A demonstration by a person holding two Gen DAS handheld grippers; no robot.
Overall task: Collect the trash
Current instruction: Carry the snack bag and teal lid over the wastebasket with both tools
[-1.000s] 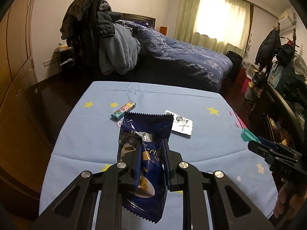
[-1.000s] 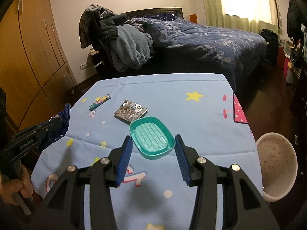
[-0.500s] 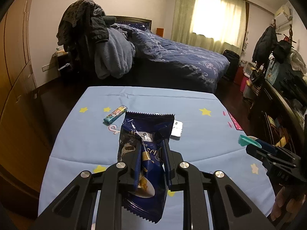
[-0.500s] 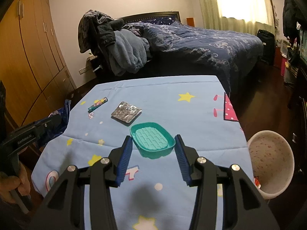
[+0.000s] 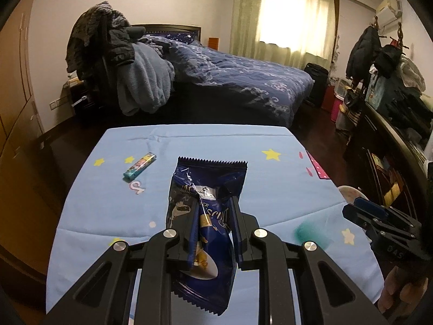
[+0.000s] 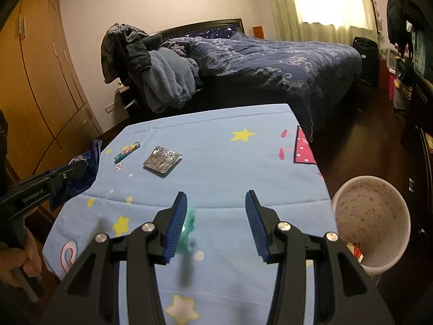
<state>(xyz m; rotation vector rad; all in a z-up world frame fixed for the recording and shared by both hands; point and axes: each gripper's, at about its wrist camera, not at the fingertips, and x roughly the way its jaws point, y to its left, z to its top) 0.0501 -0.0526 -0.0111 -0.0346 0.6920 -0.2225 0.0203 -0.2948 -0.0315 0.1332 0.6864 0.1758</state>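
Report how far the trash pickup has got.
Done: little to show; the bin beside the table holds only some scraps. In hand: the left gripper clamps the blue wrapper; a blurred teal thing sits by one pad of the right gripper, jaws apart, apparently ungripped. Left: the blister pack and lighter lie on the table.
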